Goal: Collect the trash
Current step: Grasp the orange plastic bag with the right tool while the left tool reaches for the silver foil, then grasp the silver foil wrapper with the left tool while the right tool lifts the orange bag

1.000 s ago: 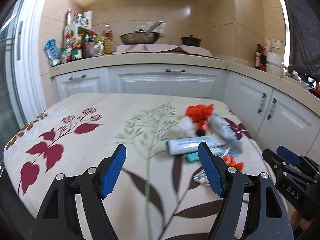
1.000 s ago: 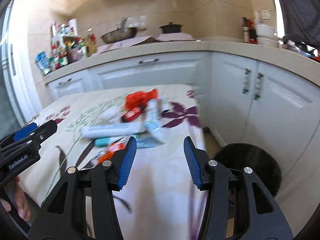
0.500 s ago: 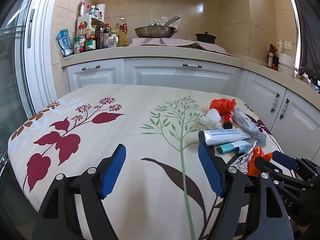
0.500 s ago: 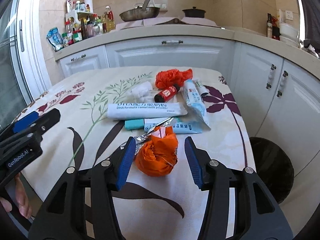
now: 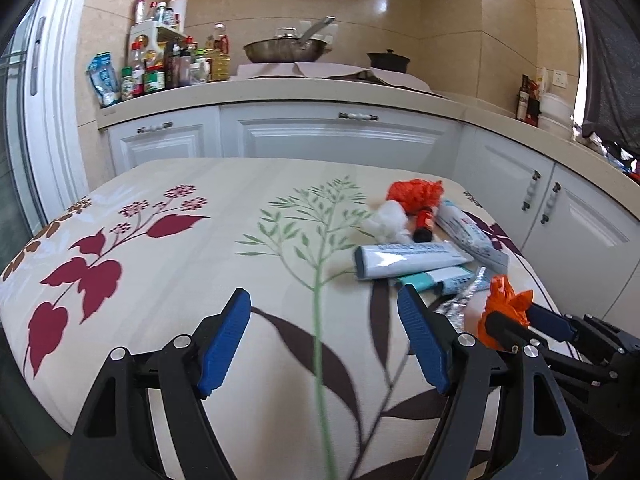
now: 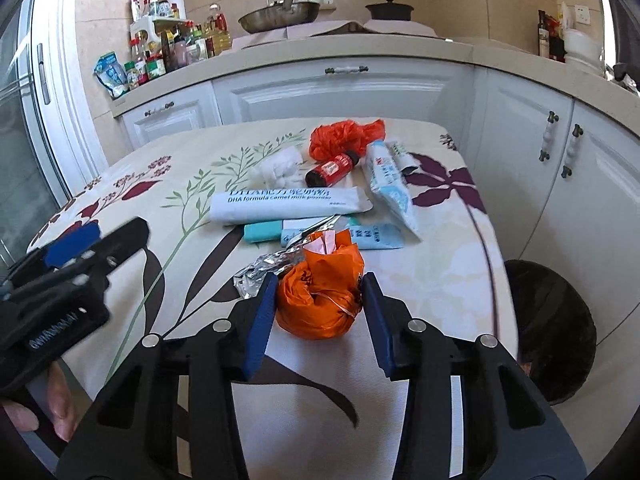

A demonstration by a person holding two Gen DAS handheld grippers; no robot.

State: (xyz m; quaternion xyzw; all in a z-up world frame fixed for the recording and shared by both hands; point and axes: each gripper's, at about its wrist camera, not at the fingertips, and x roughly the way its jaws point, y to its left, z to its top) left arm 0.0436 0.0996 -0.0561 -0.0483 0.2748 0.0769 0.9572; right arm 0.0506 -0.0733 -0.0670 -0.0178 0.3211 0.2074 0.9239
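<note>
A pile of trash lies on the right side of the flowered table (image 5: 180,264): a crumpled orange bag (image 6: 322,294), foil (image 6: 260,270), a white tube (image 6: 286,206), a teal packet (image 6: 264,232), a red bottle (image 6: 330,168), white tissue (image 6: 278,168) and a red-orange bag (image 6: 344,136). My right gripper (image 6: 320,310) has its pads touching both sides of the crumpled orange bag, which also shows in the left wrist view (image 5: 506,308). My left gripper (image 5: 324,336) is open and empty above the table's front.
A dark trash bin (image 6: 548,320) stands on the floor to the right of the table. White kitchen cabinets (image 5: 340,136) and a counter with bottles (image 5: 160,68) and a pan (image 5: 284,48) run behind and to the right.
My right gripper has moved forward around the crumpled orange bag and its jaws have narrowed onto it. My left gripper has stayed open, shifting slightly.
</note>
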